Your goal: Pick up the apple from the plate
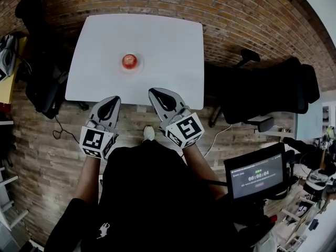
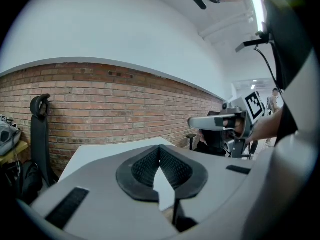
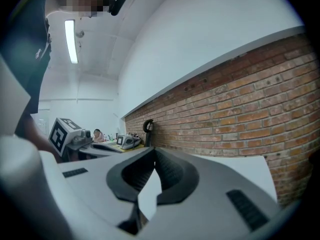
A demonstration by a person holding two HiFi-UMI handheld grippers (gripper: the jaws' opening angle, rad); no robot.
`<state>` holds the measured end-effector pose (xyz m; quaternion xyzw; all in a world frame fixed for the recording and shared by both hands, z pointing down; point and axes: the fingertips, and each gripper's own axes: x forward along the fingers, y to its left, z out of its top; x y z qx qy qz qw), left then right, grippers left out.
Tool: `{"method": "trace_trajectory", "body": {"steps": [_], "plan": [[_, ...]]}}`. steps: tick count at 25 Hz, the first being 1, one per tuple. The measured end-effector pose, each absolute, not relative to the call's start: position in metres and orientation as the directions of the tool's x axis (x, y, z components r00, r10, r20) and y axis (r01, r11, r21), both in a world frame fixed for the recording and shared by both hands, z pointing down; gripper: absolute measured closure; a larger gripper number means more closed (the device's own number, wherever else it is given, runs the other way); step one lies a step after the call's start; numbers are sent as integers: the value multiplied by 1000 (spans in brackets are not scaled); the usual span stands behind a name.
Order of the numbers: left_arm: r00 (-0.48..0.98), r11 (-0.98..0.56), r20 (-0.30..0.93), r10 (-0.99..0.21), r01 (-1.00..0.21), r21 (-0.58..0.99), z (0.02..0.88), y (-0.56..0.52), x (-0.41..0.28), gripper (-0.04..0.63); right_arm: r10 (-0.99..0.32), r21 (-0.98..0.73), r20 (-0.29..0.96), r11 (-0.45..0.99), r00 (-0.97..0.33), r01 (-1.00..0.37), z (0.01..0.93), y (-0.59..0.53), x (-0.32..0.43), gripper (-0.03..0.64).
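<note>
A red, glossy apple (image 1: 129,61) was pictured on a small pale plate (image 1: 140,66) near the middle of the white tabletop (image 1: 168,46), slightly toward its left edge. Its round form showed no long axis, and no stem direction could be made out. The left gripper (image 1: 111,101) and right gripper (image 1: 155,93) were held at the near edge, jaws pressed together and empty. "00:00:04" was displayed on a screen (image 1: 257,177) nearby.

Head view: even, diffuse indoor light. The white table (image 1: 173,41) is bright, shadows are faint, fisheye bends the brick floor (image 1: 47,161) lines, and the corners vignette to black. Gripper views: ceiling strip light (image 3: 71,41) at upper left of the right gripper view and second strip light (image 2: 258,11) at upper right of the left gripper view are both blown out; borders are black and circular, nearest foreground soft.
</note>
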<state>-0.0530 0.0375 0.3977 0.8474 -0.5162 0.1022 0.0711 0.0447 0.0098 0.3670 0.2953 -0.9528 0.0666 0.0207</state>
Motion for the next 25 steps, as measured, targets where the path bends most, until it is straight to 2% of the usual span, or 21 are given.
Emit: {"method": "trace_trajectory", "body": {"steps": [11,25], "plan": [[414,-424,282,-865,-905,27,414,-14,-20,591,-527,-149,95,831,-844,-536,386,-46,78,612],[380,-391,286,-880,-920,18,403,-9,-41,591,-505,-159,97,843,-857,-515,381,-44,61,612]]}}
